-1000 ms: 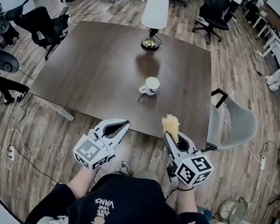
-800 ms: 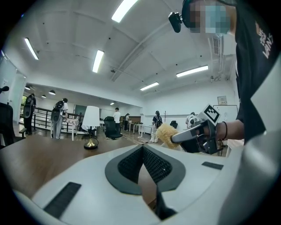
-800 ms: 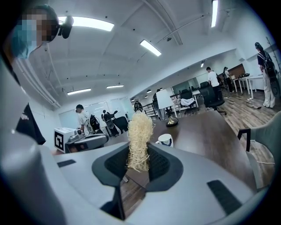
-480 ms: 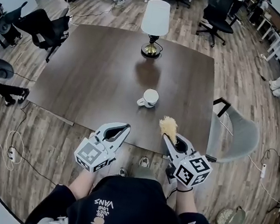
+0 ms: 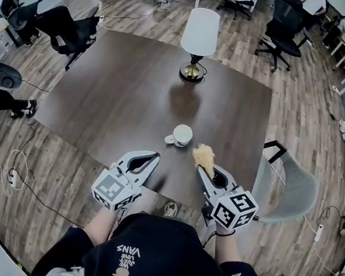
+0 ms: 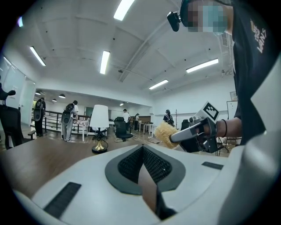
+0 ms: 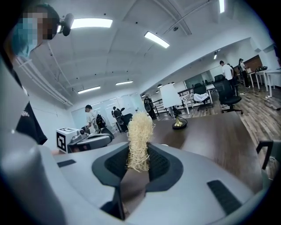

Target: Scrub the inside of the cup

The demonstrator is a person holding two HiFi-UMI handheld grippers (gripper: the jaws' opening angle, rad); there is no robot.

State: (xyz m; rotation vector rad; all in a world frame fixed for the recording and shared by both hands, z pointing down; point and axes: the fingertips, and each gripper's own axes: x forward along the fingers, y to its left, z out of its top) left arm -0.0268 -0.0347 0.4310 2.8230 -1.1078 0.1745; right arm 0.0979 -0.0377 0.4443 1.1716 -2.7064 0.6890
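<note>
- Right gripper (image 5: 202,168) has its two jaws clamped on a straw-coloured scrubber (image 5: 205,155), a fluffy tuft of pale fibres that sticks out past the jaw tips.
- Left gripper (image 5: 153,158) has its jaws pressed together with nothing between them.
- Both grippers are held side by side, apart from each other, over the near edge of a dark brown table (image 5: 115,97), and point away from the person.
- On the table stands a white cup (image 5: 181,135), upright, just beyond the two grippers and roughly between them. Its handle is turned to the left in the head view.
- Neither gripper touches the cup. The scrubber is near it, on its right, but outside it.
- At the far side of the table, well beyond the cup, stands a lamp (image 5: 199,35) with a white shade and a brass base.
- Beside the table's right edge is a grey chair (image 5: 291,179).
</note>
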